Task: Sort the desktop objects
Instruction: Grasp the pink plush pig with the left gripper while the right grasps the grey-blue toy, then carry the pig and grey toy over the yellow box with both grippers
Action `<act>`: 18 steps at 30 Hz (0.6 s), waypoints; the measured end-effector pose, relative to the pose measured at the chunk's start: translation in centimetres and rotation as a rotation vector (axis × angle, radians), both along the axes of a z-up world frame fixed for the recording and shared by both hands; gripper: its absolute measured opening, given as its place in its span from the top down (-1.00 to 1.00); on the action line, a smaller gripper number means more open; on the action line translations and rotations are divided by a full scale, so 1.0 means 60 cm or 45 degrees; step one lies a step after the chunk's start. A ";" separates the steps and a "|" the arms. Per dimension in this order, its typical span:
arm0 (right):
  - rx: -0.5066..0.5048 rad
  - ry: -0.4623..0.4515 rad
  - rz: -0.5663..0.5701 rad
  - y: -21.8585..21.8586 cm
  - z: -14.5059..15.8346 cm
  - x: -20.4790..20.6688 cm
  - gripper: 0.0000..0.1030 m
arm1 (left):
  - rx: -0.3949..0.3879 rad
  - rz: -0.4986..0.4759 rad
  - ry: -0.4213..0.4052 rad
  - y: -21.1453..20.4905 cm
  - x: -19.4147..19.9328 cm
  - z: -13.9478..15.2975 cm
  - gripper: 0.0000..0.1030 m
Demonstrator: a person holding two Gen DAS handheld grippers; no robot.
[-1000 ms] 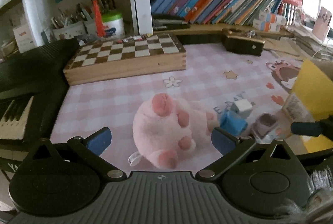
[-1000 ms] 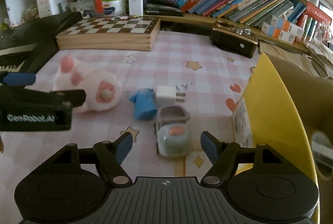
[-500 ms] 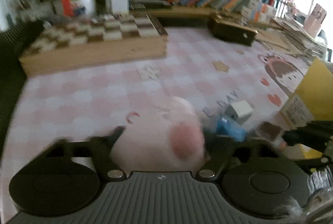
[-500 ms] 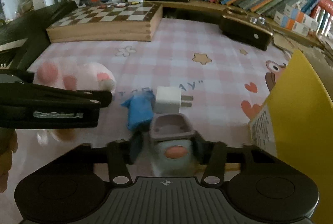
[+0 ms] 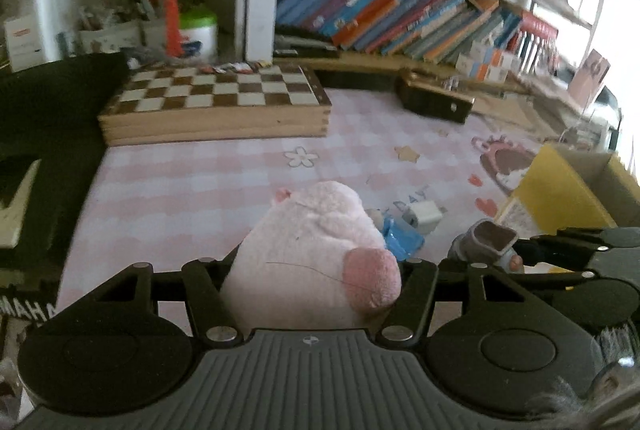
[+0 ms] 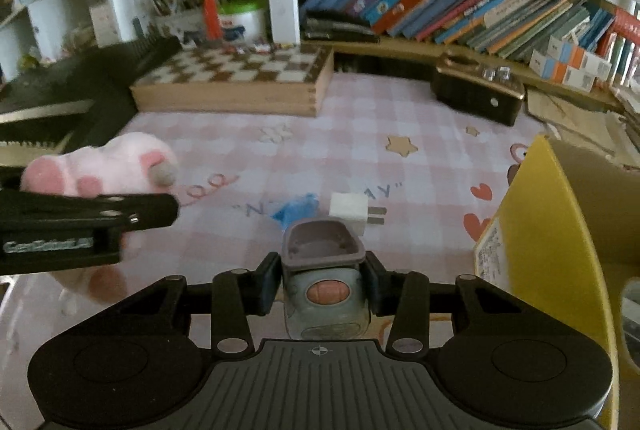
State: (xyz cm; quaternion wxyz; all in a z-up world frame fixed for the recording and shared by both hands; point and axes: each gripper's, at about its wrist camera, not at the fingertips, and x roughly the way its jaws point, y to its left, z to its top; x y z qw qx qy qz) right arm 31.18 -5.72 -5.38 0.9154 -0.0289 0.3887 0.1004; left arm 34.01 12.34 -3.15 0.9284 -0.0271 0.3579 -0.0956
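Observation:
A pink plush toy (image 5: 312,250) fills the gap of my left gripper (image 5: 316,270); its jaws are closing, both fingers press into the plush and it hangs above the pink checked mat (image 5: 200,182). From the right wrist view the same plush toy (image 6: 104,166) is off the mat at the left. My right gripper (image 6: 322,282) is shut on a small grey toy car (image 6: 322,262) with a pink spot, held just above the mat. A white charger plug (image 6: 350,210) and a blue crumpled piece (image 6: 296,210) lie on the mat beyond the car.
A yellow cardboard box (image 6: 560,230) stands open at the right. A wooden chessboard box (image 5: 216,102) lies at the back, a black keyboard (image 5: 40,134) at the left and a dark brown case (image 5: 434,100) at the back right. Leaning books (image 6: 460,6) line the shelf.
Both grippers went from open around their objects to shut on them. The plush and the toy car have been lifted off the mat.

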 end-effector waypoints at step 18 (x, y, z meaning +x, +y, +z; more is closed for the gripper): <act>0.037 -0.030 0.052 0.013 0.058 -0.181 0.17 | -0.135 0.075 -0.053 0.074 -0.231 0.050 -0.12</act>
